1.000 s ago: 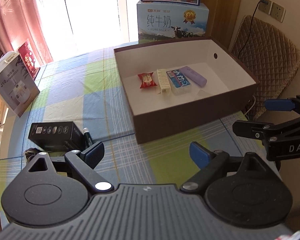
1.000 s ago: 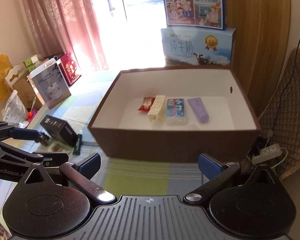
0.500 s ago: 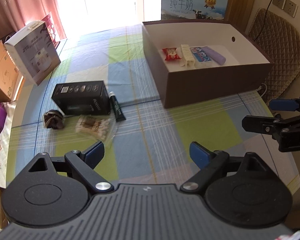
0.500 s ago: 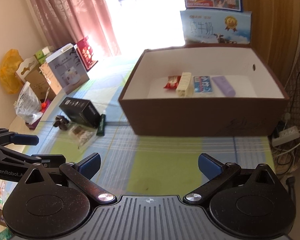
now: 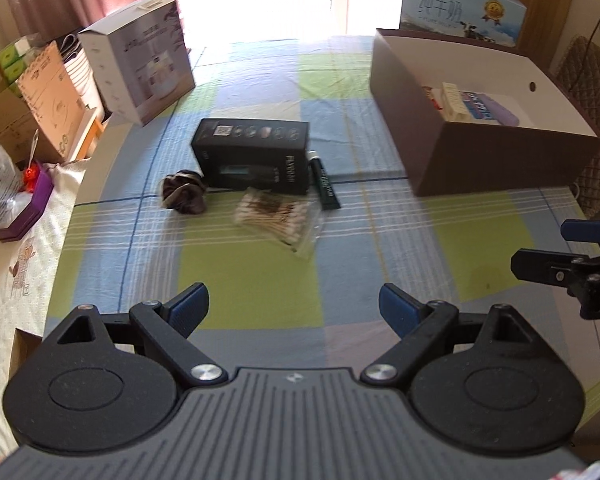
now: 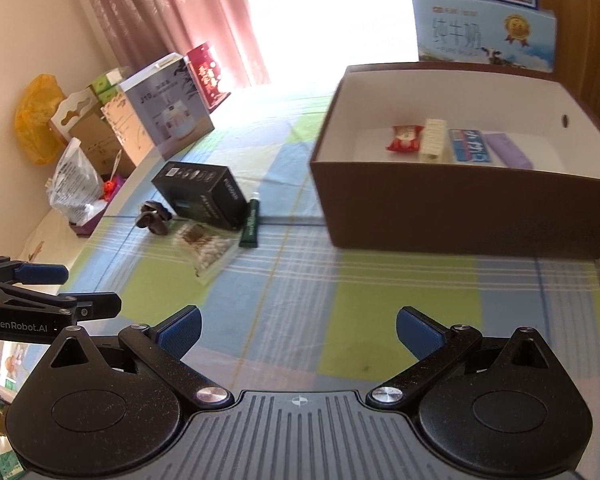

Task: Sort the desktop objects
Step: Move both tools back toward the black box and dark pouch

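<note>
The desktop objects not yet sorted lie in a small cluster on the checked cloth of the bench (image 5: 260, 280): a black carton (image 5: 256, 156), a dark green tube (image 5: 324, 180) just beside its right end, a clear packet of cotton swabs (image 5: 278, 216) in front of both, and a dark brown hair tie (image 5: 184, 192) to the carton's left. Well apart, toward the far right, stands the brown storage box (image 6: 460, 204), white inside, holding a red snack packet (image 6: 406, 138), a cream bar (image 6: 434, 140), a blue packet (image 6: 470, 146) and a lilac tube (image 6: 508, 150) side by side.

The left hand-held gripper (image 5: 294, 308) hovers over the near part of the bench, blue pads spread wide, nothing between them. The right hand-held gripper (image 6: 298, 330) is likewise spread wide and empty, above the cloth nearer the box. Cardboard cartons (image 6: 164, 108) line the bench's left edge.
</note>
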{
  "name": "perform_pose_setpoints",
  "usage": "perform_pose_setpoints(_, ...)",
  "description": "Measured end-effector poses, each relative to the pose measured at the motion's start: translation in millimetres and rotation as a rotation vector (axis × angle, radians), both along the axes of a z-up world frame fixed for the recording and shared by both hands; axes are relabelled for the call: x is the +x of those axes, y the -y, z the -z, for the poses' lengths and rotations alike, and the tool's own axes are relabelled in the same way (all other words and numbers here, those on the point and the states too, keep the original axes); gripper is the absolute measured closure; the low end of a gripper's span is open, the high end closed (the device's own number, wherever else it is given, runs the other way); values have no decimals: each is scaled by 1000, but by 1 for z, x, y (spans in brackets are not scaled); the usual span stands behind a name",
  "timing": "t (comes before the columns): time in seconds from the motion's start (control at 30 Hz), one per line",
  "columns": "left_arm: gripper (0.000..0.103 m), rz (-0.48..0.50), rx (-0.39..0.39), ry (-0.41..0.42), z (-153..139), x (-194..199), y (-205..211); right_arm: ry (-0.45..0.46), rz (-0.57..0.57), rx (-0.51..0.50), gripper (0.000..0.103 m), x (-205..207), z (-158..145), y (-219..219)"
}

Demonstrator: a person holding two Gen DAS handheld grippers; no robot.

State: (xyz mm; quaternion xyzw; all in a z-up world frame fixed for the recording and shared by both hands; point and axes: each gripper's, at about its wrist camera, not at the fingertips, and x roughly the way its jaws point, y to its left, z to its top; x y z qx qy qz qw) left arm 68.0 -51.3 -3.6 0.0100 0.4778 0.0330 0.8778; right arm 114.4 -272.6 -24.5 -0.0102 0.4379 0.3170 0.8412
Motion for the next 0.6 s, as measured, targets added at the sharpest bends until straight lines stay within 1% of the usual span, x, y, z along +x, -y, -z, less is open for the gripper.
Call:
perform_pose_setpoints(0.13, 13, -30, -1, 2, 0, -1, -19, 10, -31, 3, 2, 1, 3, -22)
perform_pose_setpoints(0.33, 13, -63, 4, 3, 1, 4, -45, 48, -88, 14, 2, 4, 3, -56)
perform_pose_setpoints(0.6, 13, -78, -2, 8, 7, 17, -71, 90, -155, 24, 2, 14, 4, -97)
